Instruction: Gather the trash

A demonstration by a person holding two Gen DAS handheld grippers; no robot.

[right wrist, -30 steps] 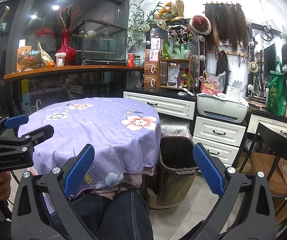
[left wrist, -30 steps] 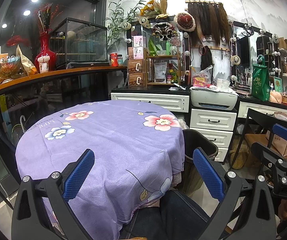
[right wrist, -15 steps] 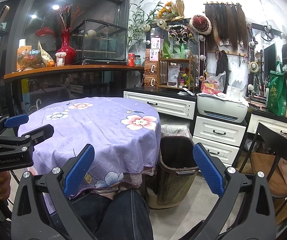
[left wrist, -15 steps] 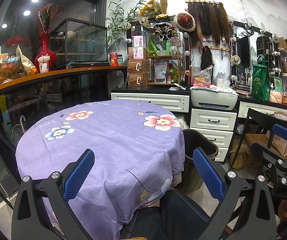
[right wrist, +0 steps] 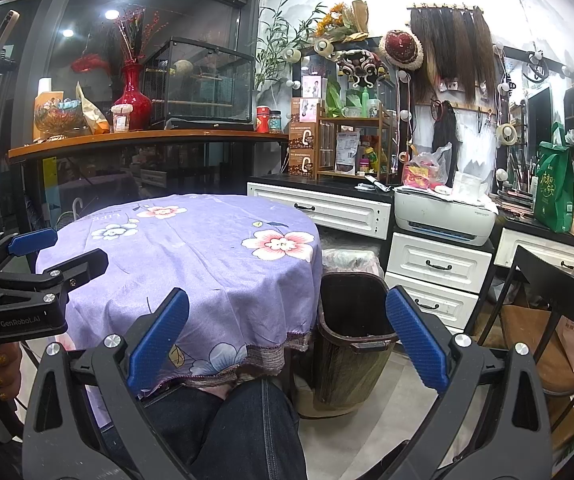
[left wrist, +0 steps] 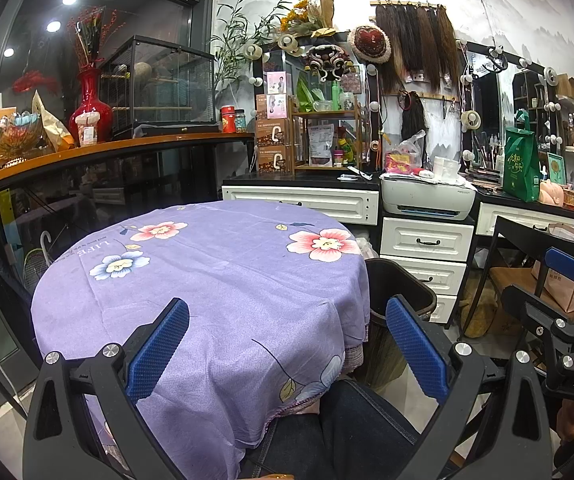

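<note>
Far left, the wooden counter (right wrist: 147, 136) carries the décor – a red vase (right wrist: 131, 98), a glass cage (right wrist: 203, 84) – all parked back against the wall, out of reach of anyone seated.

Next, the left gripper (left wrist: 287, 354): jaws spread wide w/ nothing between the blue pads, held low over the near edge of the round table (left wrist: 207, 280). Seems a waiting pose, ready to drop on whatever turns up. But the purple flowered cloth is bare; no wrapper, no scrap on it that I can see from either view.

The person sits tucked up to the table, denim knee (right wrist: 247, 424) under the cloth's hem, so both tools reach the top w/o leaning.

Right of the table, just beside its edge, stands the brown bin (right wrist: 353, 336) – open-topped, sensibly close so trash can be swept or dropped straight in. Can't tell what's inside; it's dark.

The right gripper (right wrist: 287, 354) is likewise splayed apart and empty, aimed between table edge and bin.

Further right, the white drawers (right wrist: 439, 264) and printer (right wrist: 445, 216). By my guess the collecting is either done or the trash lies out of frame.
</note>
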